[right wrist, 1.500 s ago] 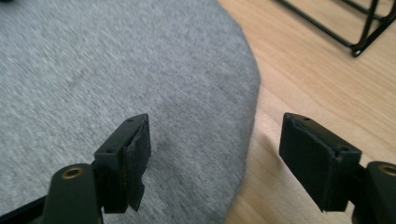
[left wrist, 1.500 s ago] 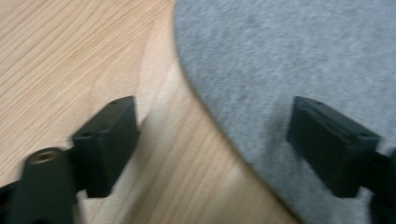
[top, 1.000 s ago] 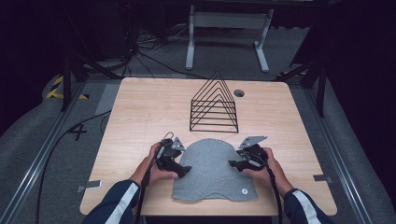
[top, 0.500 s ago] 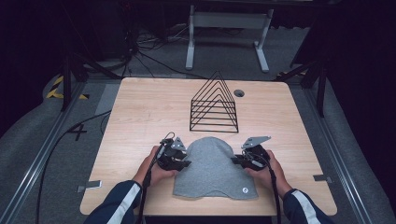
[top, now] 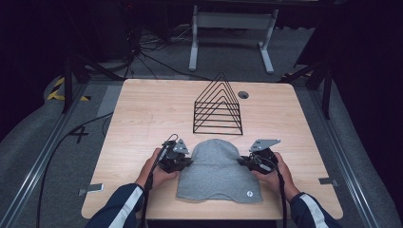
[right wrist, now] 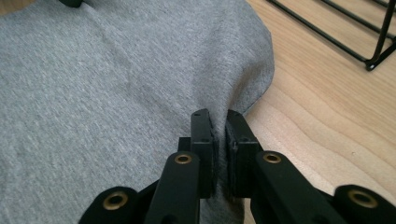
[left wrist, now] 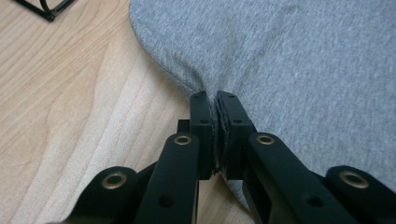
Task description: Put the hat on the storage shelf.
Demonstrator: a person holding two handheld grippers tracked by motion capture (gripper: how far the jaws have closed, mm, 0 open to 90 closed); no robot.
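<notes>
Grasp step: left gripper and right gripper have just been closing, now pinching the grey beanie at opposite edges (fabric between pads); next, I judge, an even lift.

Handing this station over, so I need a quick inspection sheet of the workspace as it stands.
Surface: wooden table, flat, pale.
Job's things: grey beanie lying flat near the front edge.
Clutter: black wire rack behind it, apart.
Grippers: left gripper shut on the beanie's left edge; right gripper shut on its right edge; jaws have just been closing.
Cables: black cable on the floor at left.
Surroundings: grey metal stand beyond the table.
</notes>
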